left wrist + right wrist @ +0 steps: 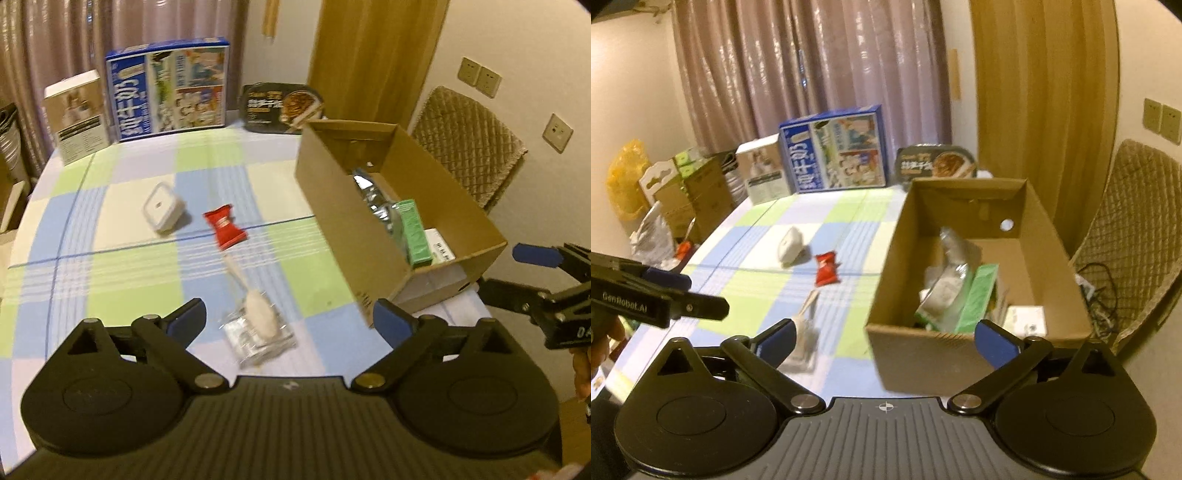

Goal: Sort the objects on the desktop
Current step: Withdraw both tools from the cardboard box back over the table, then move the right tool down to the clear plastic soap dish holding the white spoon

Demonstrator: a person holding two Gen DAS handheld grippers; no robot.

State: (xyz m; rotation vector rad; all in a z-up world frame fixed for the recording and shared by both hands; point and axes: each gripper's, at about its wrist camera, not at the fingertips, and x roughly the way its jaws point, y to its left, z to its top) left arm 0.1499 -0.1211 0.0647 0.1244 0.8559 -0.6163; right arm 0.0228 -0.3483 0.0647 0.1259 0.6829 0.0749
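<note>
A spoon in a clear wrapper (255, 325) lies on the checked tablecloth just ahead of my open, empty left gripper (291, 321). It also shows in the right wrist view (805, 332). Beyond it lie a red snack packet (224, 230) (826, 272) and a small white lidded container (162, 208) (789, 245). An open cardboard box (369, 236) (905, 258) at the right holds a green carton (415, 232) (979, 295) and a silver foil bag (373, 201). My right gripper (886, 339) is open and empty, near the box's front wall.
A blue milk carton box (170, 88), a beige box (77, 114) and a black instant-meal tray (282, 107) stand along the table's far edge. A quilted chair (469, 147) stands behind the box. Cartons and bags (687, 195) are piled left of the table.
</note>
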